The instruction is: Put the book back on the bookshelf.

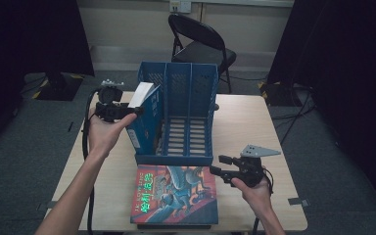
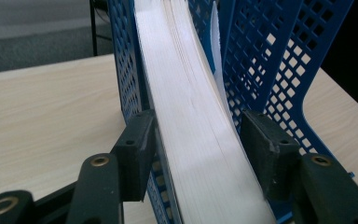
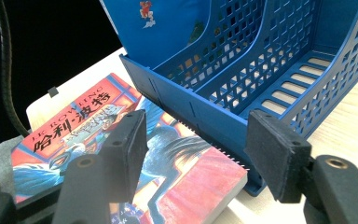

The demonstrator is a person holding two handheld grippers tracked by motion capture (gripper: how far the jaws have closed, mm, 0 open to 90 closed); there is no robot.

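The left gripper (image 1: 136,110) straddles the standing book (image 2: 191,140) in the blue file rack's (image 1: 176,157) leftmost slot, jaws parted, pads not visibly pressing (the book leans). Unsupported, it could tip outward. The second book (image 1: 176,196) lies flat on the surface (image 1: 254,127); the right gripper (image 1: 216,165) hovers open, empty.

The thick paperback book with the red and blue illustrated cover (image 3: 121,154), lying flat on the pale wooden counter (image 3: 349,130), carries the readable print. In the right gripper view, small white capitals along the cover's edge read "J.K. ROWLING", and beside them stand four large yellow Chinese characters, "哈利·波特". In the high view the same yellow characters (image 1: 147,192) show, too small to read surely.
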